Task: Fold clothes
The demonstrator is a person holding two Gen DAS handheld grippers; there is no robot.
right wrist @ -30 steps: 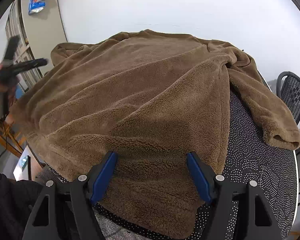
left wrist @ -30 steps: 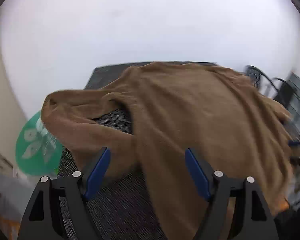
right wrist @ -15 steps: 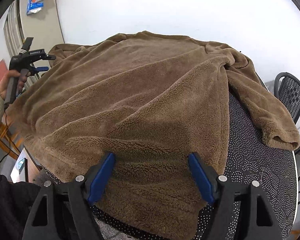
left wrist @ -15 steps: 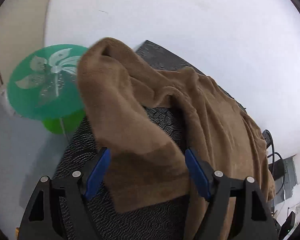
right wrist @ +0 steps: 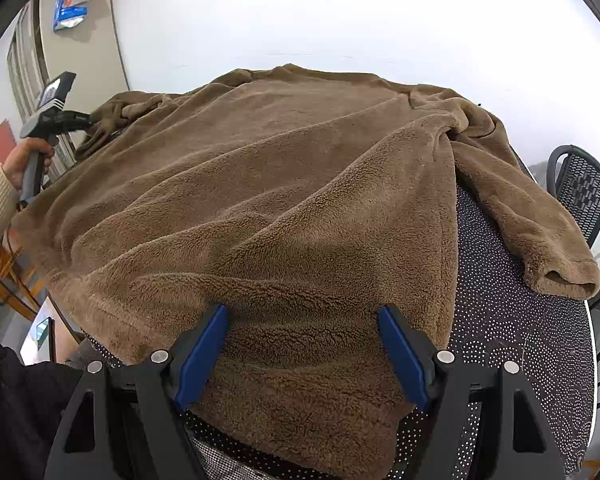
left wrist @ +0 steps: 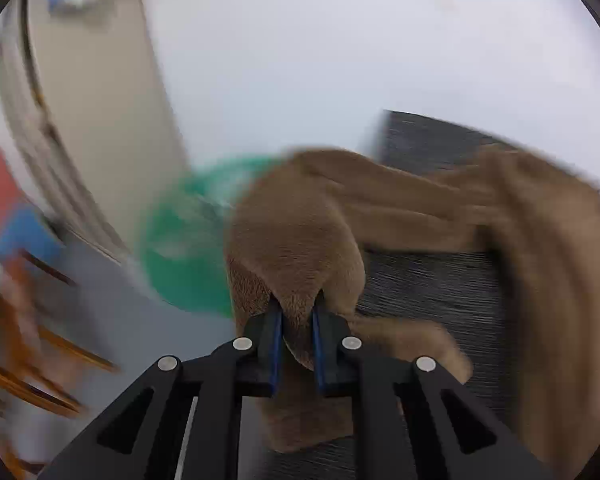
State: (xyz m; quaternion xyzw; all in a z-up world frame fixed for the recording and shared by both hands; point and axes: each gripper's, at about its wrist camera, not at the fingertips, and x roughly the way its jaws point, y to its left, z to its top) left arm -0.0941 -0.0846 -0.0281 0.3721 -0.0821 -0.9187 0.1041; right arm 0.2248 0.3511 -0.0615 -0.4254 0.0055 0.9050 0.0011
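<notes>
now, a large brown fleece sweater lies spread over a dark dotted table, covering most of it. seen from the right wrist, the right gripper hovers low over the near hem, its two blue-padded jaws standing wide apart. fleece fills the whole gap between them and runs on beyond both jaws, but the pads do not press on it. well to the right of the jaws and ahead of them, one sleeve trails across the bare table to an open cuff near the table's edge, with a black mesh chair behind it. far ahead and to the left, a hand in a cream ribbed cuff holds the left gripper at the sweater's other sleeve.

seen from the left wrist, which is blurred, the left gripper's jaws are clamped together on a bunched fold of that sleeve end; the cloth bulges out ahead of the jaws and hangs below them. to the right of the jaws the rest of the brown cloth stretches over the dark table. just left of the jaws, behind the fleece, sits a round green shape
</notes>
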